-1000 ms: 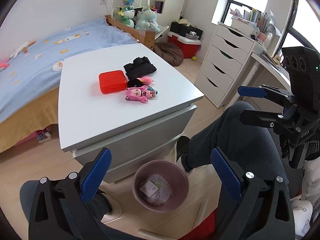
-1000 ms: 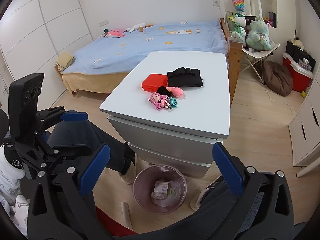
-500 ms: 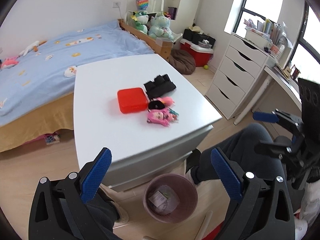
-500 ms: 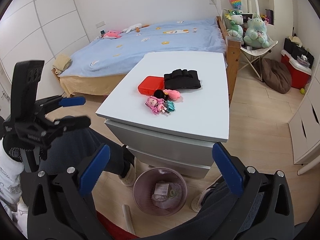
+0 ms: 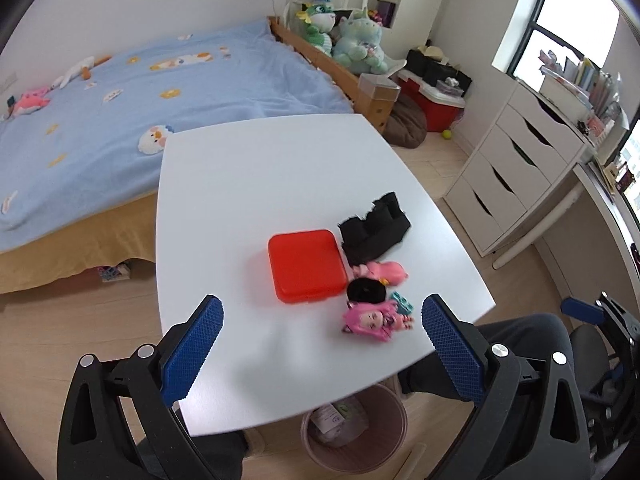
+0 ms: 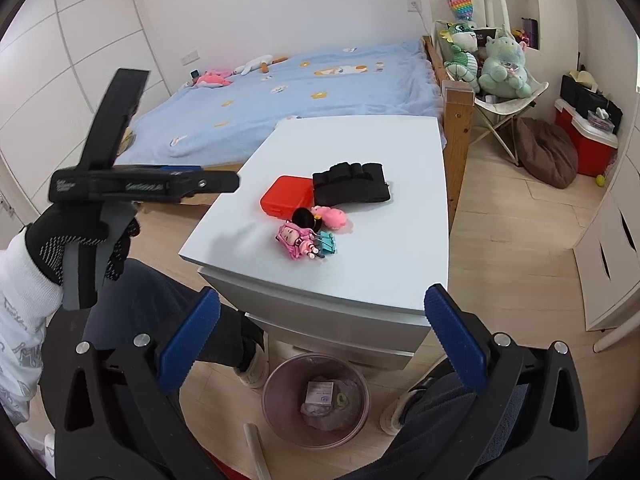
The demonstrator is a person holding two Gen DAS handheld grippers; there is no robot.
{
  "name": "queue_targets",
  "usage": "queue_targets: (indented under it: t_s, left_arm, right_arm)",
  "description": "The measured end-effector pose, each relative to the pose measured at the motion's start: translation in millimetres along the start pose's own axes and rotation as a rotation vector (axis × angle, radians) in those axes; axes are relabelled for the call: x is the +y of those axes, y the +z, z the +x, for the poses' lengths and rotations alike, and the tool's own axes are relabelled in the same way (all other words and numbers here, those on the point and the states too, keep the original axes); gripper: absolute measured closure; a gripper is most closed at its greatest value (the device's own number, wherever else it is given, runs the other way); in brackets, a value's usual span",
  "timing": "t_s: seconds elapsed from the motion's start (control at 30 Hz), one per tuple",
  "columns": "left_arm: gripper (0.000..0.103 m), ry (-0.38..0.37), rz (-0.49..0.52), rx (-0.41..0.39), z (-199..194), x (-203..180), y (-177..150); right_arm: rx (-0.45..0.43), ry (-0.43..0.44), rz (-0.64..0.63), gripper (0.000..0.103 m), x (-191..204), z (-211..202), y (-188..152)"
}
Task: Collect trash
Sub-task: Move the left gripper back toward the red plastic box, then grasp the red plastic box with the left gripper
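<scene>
Left wrist: table (image 5: pixel 248 184) far half bare.

Black gripper frames, blue textured fingers (image 5: pixel 192 344), black dotted glove (image 6: pixel 76 240), white sleeve (image 6: pixel 20 304)

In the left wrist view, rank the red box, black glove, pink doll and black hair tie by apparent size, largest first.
1. red box
2. black glove, slightly smaller, though it lies farther from the camera
3. pink doll
4. black hair tie

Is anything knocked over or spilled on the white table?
Nothing is spilled. The pink doll lies flat by the teal clips, huddled with the red box and black glove. The bin stands upright under the table.
</scene>
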State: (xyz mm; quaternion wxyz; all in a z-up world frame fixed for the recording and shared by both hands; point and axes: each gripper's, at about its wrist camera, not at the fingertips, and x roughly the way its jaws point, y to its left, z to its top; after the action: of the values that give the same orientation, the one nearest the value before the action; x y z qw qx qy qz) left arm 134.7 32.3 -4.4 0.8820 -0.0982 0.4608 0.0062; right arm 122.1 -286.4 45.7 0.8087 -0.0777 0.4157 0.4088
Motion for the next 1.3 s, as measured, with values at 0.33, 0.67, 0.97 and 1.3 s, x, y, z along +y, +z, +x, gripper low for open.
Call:
queue_targets:
  t_s: [0.33, 0.67, 0.97, 1.3]
  left_arm:
    - [0.007, 0.068, -0.021, 0.132, 49, 0, 29]
    - [0.007, 0.090, -0.073, 0.216, 88, 3, 31]
    - [0.009, 0.136, -0.098, 0.238, 104, 9, 27]
    - [0.031, 0.176, -0.081, 0.224, 106, 10, 23]
  right_arm:
    - [0.014, 0.010, 0.025, 0.003, -8, 4, -3]
    - [0.016, 0.013, 0.040, 0.003, -14, 5, -6]
    - [0.020, 0.013, 0.050, 0.003, -19, 7, -9]
    - [0.026, 0.010, 0.048, 0.003, -20, 12, -7]
